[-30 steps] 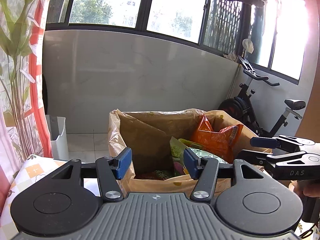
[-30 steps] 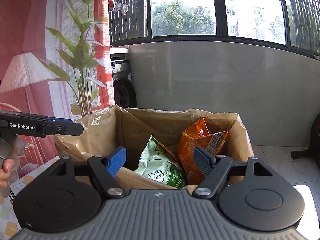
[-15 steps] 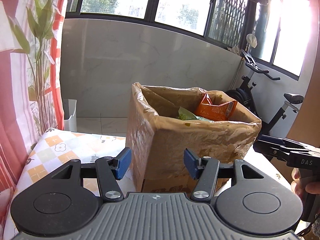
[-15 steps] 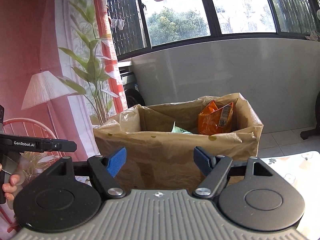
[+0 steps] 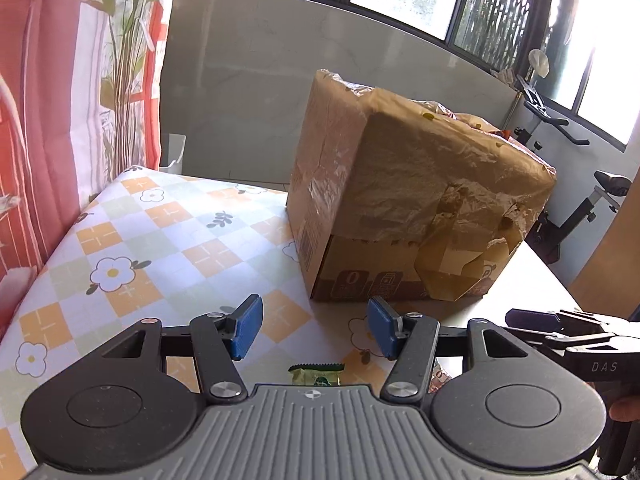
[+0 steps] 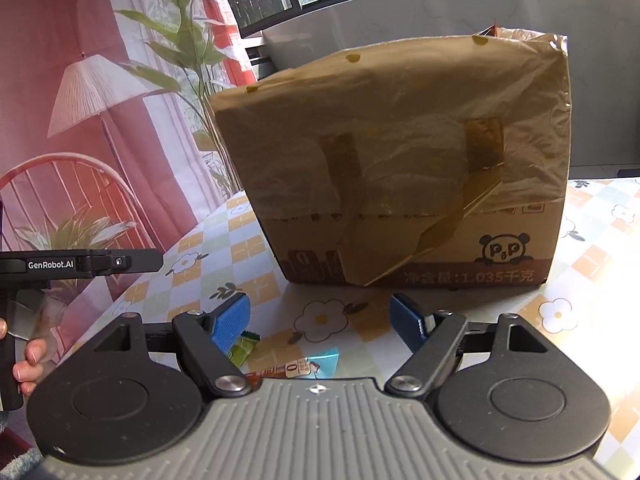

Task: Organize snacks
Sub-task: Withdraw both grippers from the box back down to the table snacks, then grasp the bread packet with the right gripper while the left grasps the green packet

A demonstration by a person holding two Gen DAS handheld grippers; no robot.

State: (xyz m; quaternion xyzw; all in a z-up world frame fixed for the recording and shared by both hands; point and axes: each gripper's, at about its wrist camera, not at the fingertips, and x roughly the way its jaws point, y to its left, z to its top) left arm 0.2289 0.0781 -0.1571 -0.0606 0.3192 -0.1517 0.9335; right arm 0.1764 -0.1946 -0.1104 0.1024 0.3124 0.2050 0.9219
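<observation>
Left gripper: its blue pads stand apart with nothing between them; it hangs low over the tabletop.
Right gripper: its jaws are opening, and nothing sits between them.
Green snack packet: it lies flat on the tabletop, just under the left gripper, half hidden by the gripper body.
Blue and orange snack packet: it lies flat, right under the right gripper, beside a small green packet.
How they will likely handle: light, thin and soft; the wrappers look shiny, so they may slip or crinkle.
Where to hold: probably a sealed end edge, pinched gently so the snack inside does not break.
Cardboard box: it stands on the tabletop beyond both grippers, lined with a brown plastic bag.
</observation>
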